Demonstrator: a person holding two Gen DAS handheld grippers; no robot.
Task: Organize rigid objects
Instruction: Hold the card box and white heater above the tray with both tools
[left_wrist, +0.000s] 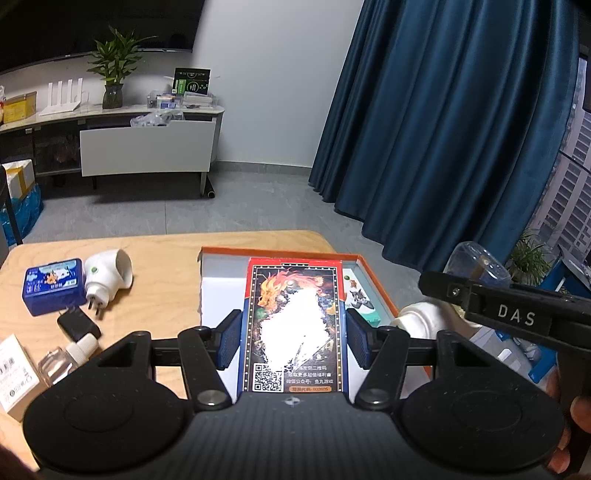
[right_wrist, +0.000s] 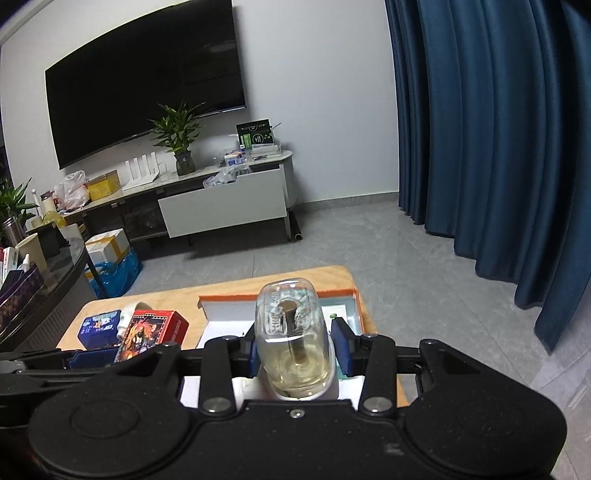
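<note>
The left gripper (left_wrist: 291, 338) is clamped on a deck-sized card box (left_wrist: 295, 328) with a dragon picture and a QR code on its face; both blue pads press on the box's long sides, and it is held over the open orange-rimmed tray (left_wrist: 280, 254) at the right end of the wooden table (left_wrist: 159, 258). In the right wrist view the same box (right_wrist: 153, 332) shows its red side, tilted, left of the tray (right_wrist: 280, 293).

The right gripper (right_wrist: 293, 349) has closed down on a white mosquito-repellent plug-in with a clear liquid bottle (right_wrist: 291, 336); the bottle points forward, with yellowish liquid and a dark wick visible inside. The pads sit against the white body just below the bottle. Whether it hangs clear of the tray floor is hard to judge from this angle, though it appears lifted. From the left wrist camera that bottle (left_wrist: 476, 264) shows at the right edge, above the tray's right wall, beside the other gripper's black arm.

Inside the tray, along its right wall, lies a small teal packet (left_wrist: 360, 299) with a cartoon print. On the left part of the table sit a blue tin (left_wrist: 53, 286), a second white plug-in heater (left_wrist: 107, 275) lying on its side with its prongs toward the camera, a black charger (left_wrist: 77, 323), a small clear bottle with a white cap (left_wrist: 66, 356) and a white carton (left_wrist: 14, 369) at the edge
</note>
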